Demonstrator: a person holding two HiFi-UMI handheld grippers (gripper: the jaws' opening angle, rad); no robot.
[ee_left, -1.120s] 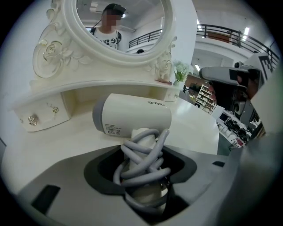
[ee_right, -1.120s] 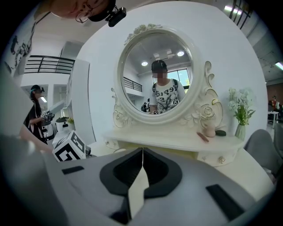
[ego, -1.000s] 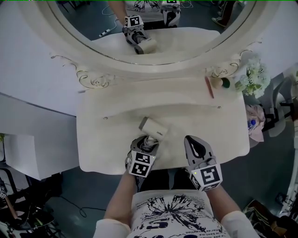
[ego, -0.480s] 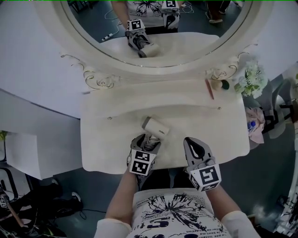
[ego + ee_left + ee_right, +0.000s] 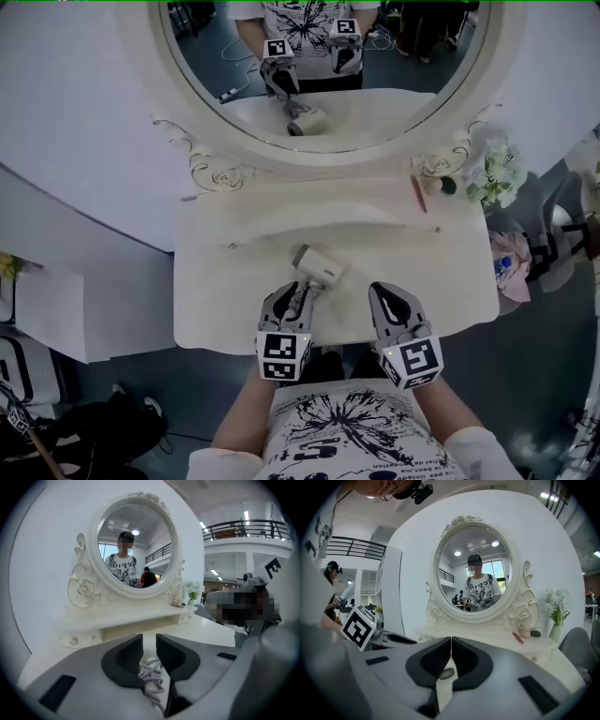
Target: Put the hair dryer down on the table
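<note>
The cream hair dryer (image 5: 317, 265) lies on the white dressing table (image 5: 225, 300), its handle pointing at me. My left gripper (image 5: 292, 294) sits just behind the handle at the table's front edge. In the left gripper view its jaws (image 5: 149, 641) are closing but still stand apart, and the dryer's coiled grey cord (image 5: 152, 673) lies between them; the pads do not press on it. My right gripper (image 5: 385, 292) rests to the right of the dryer and apart from it. Its jaws (image 5: 451, 643) are shut with nothing held.
An oval mirror (image 5: 328, 56) in a carved frame stands at the back and reflects the person and both grippers. On the shelf at the back right lie a red pencil (image 5: 418, 192), small items (image 5: 441, 185) and white flowers (image 5: 497, 173). The table's front edge (image 5: 328, 339) is right at the grippers.
My left gripper has drawn back a little from the dryer's handle, and its jaws have narrowed. The dryer stays lying on the table. The right gripper has hardly moved.
</note>
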